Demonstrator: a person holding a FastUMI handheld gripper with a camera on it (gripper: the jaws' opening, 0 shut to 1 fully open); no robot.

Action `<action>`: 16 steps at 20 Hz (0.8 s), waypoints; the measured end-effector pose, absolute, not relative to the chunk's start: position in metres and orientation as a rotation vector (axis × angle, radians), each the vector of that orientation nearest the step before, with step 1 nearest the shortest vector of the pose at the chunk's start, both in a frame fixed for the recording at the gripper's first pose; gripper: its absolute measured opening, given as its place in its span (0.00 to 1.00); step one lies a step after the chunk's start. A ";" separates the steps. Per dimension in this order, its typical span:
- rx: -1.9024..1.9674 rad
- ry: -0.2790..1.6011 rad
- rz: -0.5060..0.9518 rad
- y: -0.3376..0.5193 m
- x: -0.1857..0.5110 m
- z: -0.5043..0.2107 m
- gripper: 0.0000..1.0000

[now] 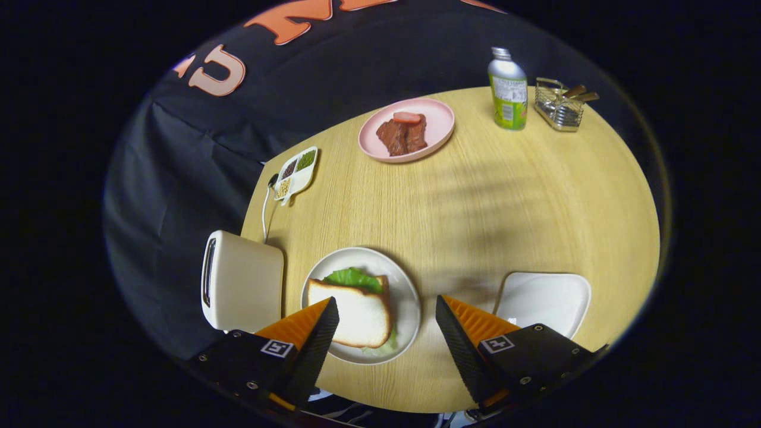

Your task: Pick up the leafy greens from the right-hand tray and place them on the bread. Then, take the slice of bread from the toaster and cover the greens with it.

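Wooden table [505, 196], sandwich closed on the plate [410, 297].
We saw the gripper [386, 324] spread wide and holding nothing, the bread [357, 312] over the greens [355, 277] between its fingers, the toaster [241, 279] beside the plate, the tray [544, 300] bare.

Table [475, 202], places given from the plate [410, 297].
- On the plate: bread [359, 312] lying over greens [355, 277], which stick out at the far edge.
- Gripper [386, 318]: fingers spread wide above the plate's near part, holding nothing.
- Just left: toaster [244, 282], its cord [265, 208] running back.
- Right, apart: tray [544, 300].
- Behind and left, at the table edge: divided dish [297, 171].
- Well behind: dish with meat [406, 132].
- Behind and right, far side: bottle [508, 90], with a wire basket [557, 107] just right of it.
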State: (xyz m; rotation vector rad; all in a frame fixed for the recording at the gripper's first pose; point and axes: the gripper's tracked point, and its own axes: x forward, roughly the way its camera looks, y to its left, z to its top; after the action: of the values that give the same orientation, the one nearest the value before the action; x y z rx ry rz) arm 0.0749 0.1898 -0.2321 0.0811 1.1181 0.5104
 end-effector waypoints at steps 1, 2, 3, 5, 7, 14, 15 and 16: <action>0.058 1.083 0.493 0.183 0.081 -0.218 0.98; 0.045 1.048 0.475 0.180 0.085 -0.206 0.99; 0.051 0.996 0.456 0.176 0.092 -0.186 0.99; 0.058 0.898 0.442 0.168 0.100 -0.145 0.99; 0.059 0.794 0.424 0.158 0.107 -0.107 0.99; 0.024 0.491 0.341 0.118 0.103 -0.010 0.98; 0.019 0.462 0.333 0.109 0.101 -0.001 0.99; 0.013 0.433 0.325 0.100 0.099 0.008 0.98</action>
State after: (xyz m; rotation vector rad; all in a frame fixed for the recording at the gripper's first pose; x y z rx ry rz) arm 0.0991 0.0996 0.0076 0.0129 0.4333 0.3246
